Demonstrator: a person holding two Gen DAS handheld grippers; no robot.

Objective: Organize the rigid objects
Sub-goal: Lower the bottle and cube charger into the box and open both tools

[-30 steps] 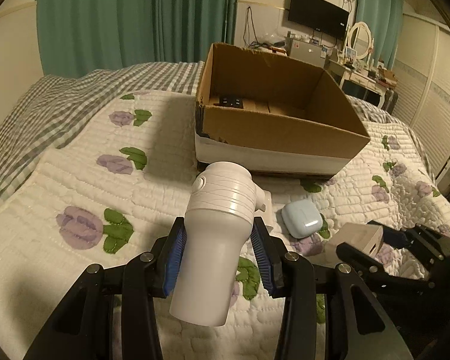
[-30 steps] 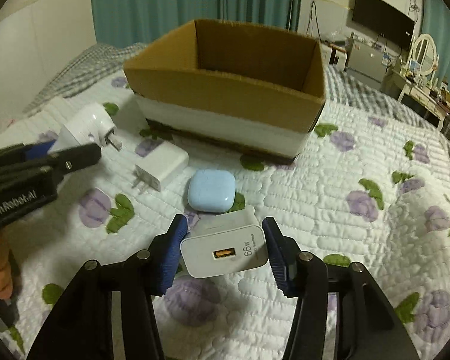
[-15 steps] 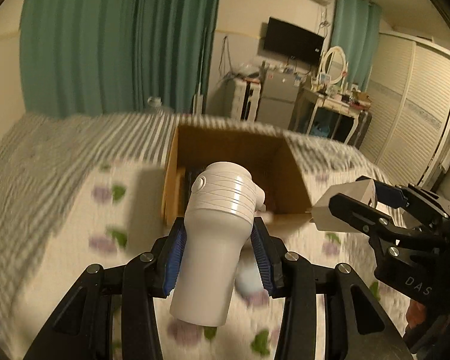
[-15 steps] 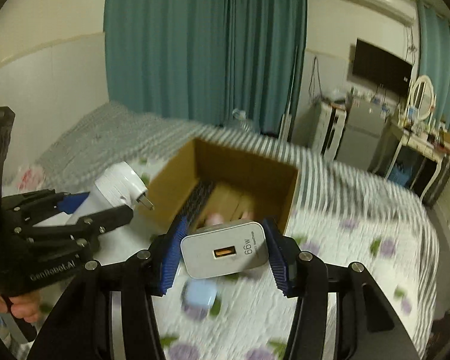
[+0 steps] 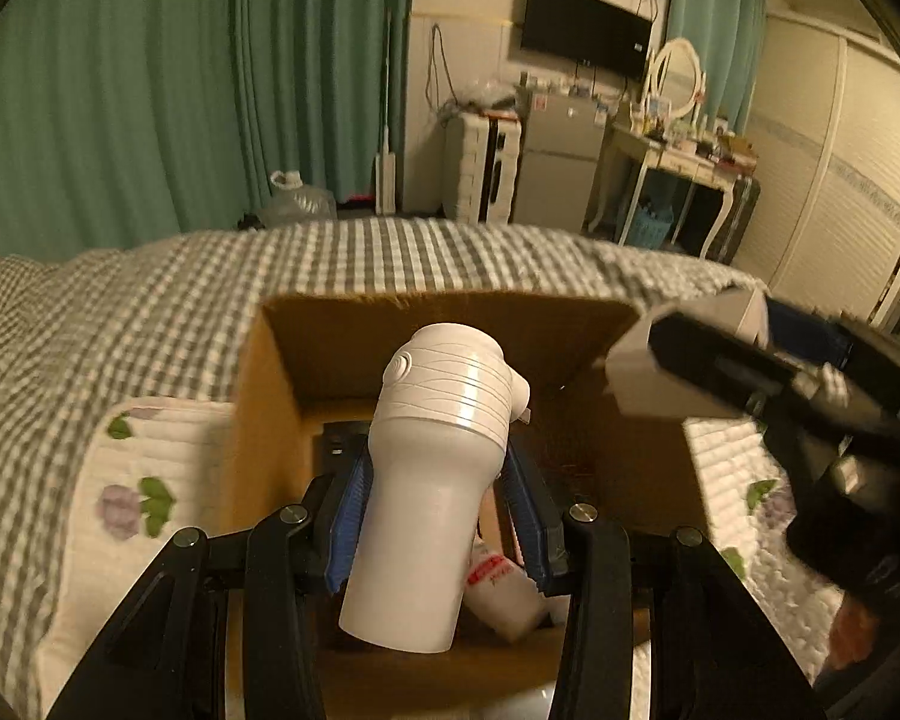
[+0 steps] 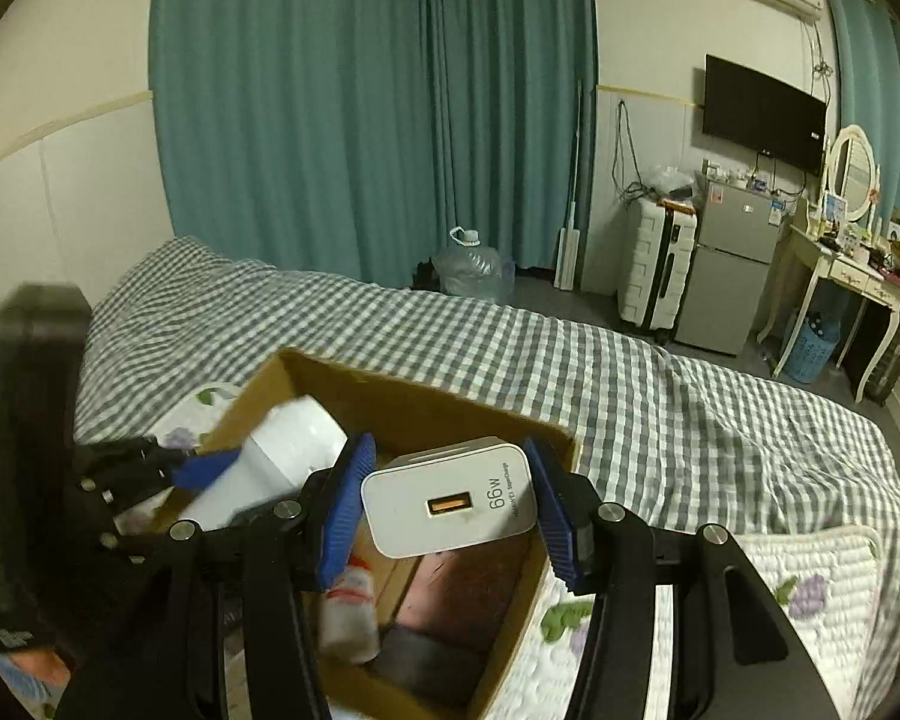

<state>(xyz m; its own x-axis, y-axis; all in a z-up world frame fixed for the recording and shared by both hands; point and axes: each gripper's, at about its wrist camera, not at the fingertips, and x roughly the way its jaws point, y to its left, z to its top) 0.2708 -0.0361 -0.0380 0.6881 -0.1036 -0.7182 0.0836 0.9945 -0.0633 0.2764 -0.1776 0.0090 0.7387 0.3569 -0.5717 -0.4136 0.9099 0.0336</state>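
My left gripper is shut on a white cylindrical plug adapter and holds it above the open cardboard box. My right gripper is shut on a white 66W USB charger and holds it over the same box. The right gripper with the charger shows at the right of the left wrist view, over the box's far right corner. The left gripper with the adapter shows at the left of the right wrist view. A small white bottle with a red label lies inside the box.
The box sits on a bed with a floral white quilt and a grey checked blanket. Beyond the bed are teal curtains, a water jug, a suitcase, a small fridge and a dressing table.
Both grippers have risen from the quilt and moved forward with their objects, from in front of the box to over its open top. Both stay shut on what they hold.
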